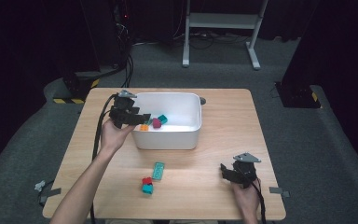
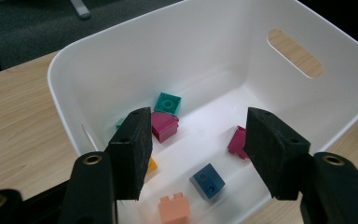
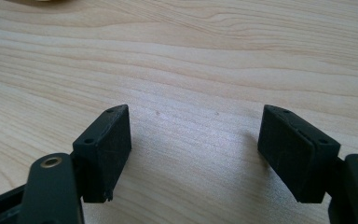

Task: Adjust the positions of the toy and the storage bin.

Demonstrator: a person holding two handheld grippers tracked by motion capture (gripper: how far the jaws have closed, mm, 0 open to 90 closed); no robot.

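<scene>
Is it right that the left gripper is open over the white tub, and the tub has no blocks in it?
Not quite. The left gripper is open over the white tub, but the tub has blocks inside, such as a dark blue block. The left gripper view shows them.

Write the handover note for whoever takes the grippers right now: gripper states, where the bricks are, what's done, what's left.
Left gripper: open, nothing between its fingers, over the near-left end of the white bin.
Right gripper: open and empty, low over bare table at the near right.
In the bin: teal brick, two magenta bricks, blue brick, peach brick, and an orange one partly hidden behind the left finger.
Still on the table: a flat teal plate and a red-on-teal stack, in front of the bin.
Done: most bricks binned. Left, probably: the plate and the stack.
</scene>
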